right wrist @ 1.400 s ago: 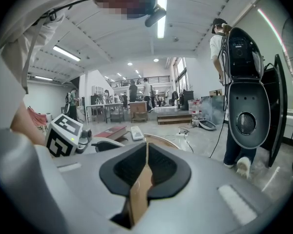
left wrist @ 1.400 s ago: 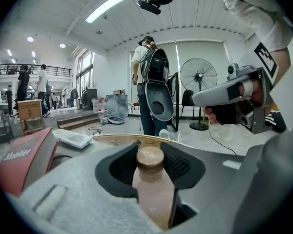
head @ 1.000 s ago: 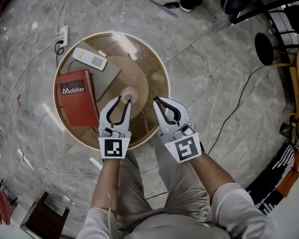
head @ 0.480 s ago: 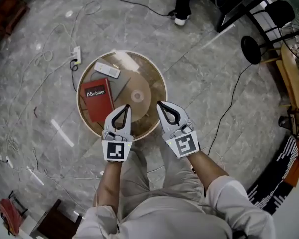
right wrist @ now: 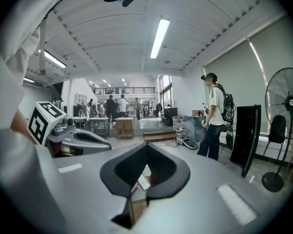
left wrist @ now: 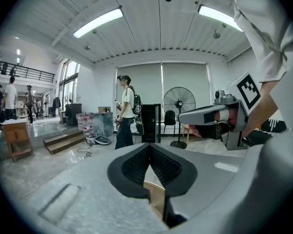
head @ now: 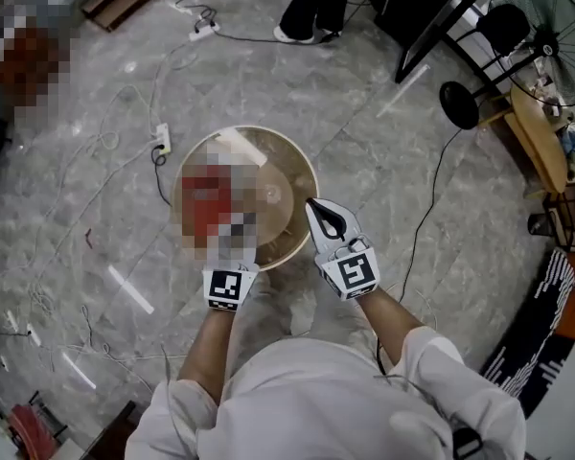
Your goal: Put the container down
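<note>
Left tongs [left wrist: 149,147] snapped shut, empty, over table [head: 297,172].

round table [head: 295,172] on marble floor [head: 364,127] | pedestal fan [head: 554,38] far right | power strip [head: 162,140] left of table

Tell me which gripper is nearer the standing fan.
The right gripper: the fan stands on its side of the room, farther from the left gripper.

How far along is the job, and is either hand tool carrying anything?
Looks done: the left tool and right tool both have jaws together with nothing between them. In hand: nothing; both hover by the near rim of the round table. Left: probably nothing, though part of the tabletop is blurred, so I cannot pick out the container there.
</note>
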Motion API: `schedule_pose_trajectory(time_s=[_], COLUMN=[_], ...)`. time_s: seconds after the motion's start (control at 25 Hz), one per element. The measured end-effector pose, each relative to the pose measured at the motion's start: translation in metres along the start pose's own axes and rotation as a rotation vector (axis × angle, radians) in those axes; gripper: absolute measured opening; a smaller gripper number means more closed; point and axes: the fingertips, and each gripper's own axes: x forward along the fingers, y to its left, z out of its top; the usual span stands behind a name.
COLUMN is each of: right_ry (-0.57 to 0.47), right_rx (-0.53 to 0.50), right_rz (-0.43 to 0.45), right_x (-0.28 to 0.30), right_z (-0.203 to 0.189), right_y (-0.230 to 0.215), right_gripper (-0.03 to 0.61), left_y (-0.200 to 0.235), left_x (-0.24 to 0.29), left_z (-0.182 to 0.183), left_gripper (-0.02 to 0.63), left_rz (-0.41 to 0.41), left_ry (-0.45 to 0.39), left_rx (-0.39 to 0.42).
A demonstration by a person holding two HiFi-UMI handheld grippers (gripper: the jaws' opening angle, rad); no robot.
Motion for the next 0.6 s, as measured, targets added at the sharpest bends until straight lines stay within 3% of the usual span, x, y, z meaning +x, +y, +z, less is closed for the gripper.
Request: schedule_pose_trajectory(time_s=[0.24,0.6], right_ry=[0.000,-0.021], right_rx=[-0.002,-0.023], right_rz=[-0.002,-0.013], right_x=[-0.019,-0.033], right_z=[0.031,0.061], right_y=[0.021,0.030], right_gripper=[0.002,0.000], left_y=[-0.008,-0.011], left_x=[-0.024,-0.041], left_z=[0.035,0.065], left_gripper=[0.006,0.006], left_rz=[-0.055,-0.069], left_ry=[-0.007,-0.035], left_rx=[0.040,0.057])
